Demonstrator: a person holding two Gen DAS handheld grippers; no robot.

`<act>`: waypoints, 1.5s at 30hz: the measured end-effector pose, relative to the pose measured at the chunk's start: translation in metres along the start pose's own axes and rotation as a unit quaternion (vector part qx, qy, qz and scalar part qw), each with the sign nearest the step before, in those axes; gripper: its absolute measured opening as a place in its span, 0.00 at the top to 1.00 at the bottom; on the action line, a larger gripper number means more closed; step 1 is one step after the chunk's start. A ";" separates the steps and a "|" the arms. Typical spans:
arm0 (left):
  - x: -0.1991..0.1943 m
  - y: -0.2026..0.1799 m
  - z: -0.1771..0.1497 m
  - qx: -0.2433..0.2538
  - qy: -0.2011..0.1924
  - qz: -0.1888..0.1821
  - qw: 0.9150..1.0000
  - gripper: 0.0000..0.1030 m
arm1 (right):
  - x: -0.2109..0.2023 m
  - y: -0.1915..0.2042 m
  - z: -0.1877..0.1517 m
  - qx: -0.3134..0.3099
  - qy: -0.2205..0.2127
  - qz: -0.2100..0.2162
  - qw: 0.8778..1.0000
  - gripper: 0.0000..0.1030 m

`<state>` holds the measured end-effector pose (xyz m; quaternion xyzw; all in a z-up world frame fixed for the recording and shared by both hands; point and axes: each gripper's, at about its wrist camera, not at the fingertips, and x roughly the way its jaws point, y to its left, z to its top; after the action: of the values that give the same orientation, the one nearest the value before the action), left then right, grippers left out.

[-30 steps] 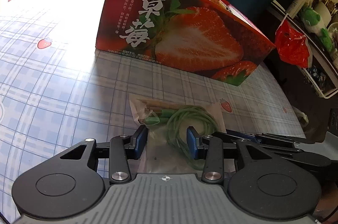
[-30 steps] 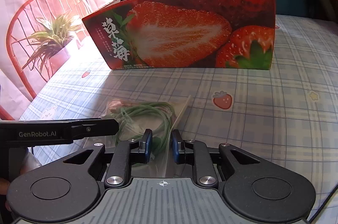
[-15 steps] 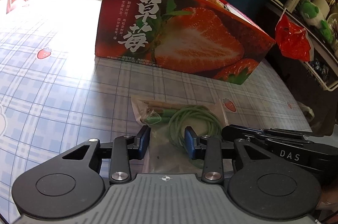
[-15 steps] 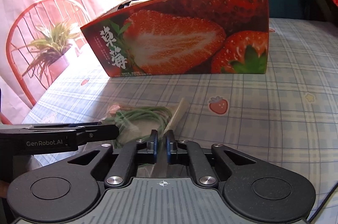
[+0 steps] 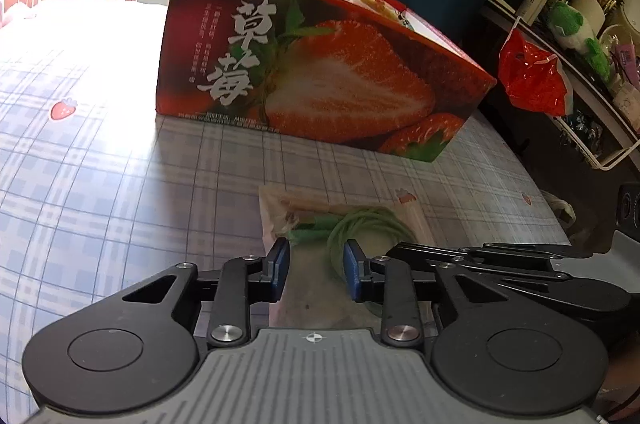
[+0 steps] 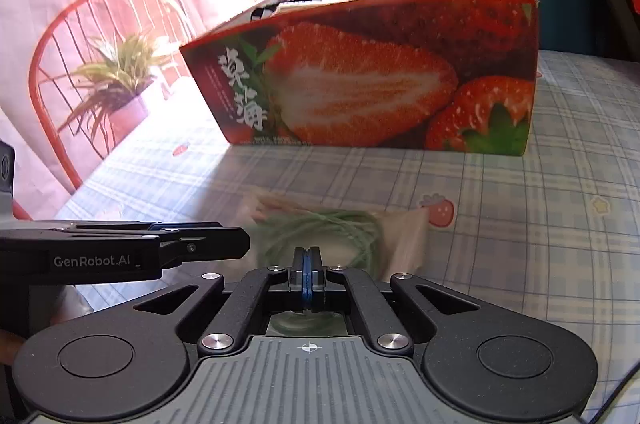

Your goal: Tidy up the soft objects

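Right gripper (image 6: pixel 306 264) pinched on clear bag (image 6: pixel 404 236) of green cord (image 6: pixel 320 228) | left gripper (image 5: pixel 316 274) closing, bag between pads | strawberry box (image 5: pixel 320 80) at 12 o'clock

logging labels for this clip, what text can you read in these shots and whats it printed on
"草莓": large white characters on the front of the strawberry box, seen in both views.
"GenRobot.AI": white lettering on the side of the left gripper, seen from the right wrist camera.
Small columns of print beside the big characters, and a thin line along the box's bottom edge: too small to read.
The clear bag holding the green cord: no readable text.
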<state>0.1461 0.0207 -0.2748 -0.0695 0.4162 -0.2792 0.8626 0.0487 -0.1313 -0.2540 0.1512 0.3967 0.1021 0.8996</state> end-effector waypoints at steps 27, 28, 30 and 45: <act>-0.006 0.002 -0.010 0.025 -0.002 0.056 0.998 0.70 | 0.000 -0.008 -0.008 -0.033 0.002 -0.060 0.998 0.48; -0.005 0.002 -0.010 0.026 -0.001 0.055 0.998 0.70 | -0.001 -0.009 -0.007 -0.029 0.002 -0.058 0.998 0.50; -0.005 0.002 -0.009 0.026 0.000 0.052 0.998 0.70 | -0.002 -0.011 -0.006 -0.021 0.002 -0.054 0.998 0.59; 0.001 0.000 -0.005 0.001 0.001 0.026 1.000 0.68 | 0.001 -0.016 -0.005 0.024 -0.014 -0.006 1.000 0.91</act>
<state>0.1430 0.0205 -0.2787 -0.0576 0.4180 -0.2573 0.8693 0.0460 -0.1446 -0.2634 0.1723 0.3869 0.0852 0.9019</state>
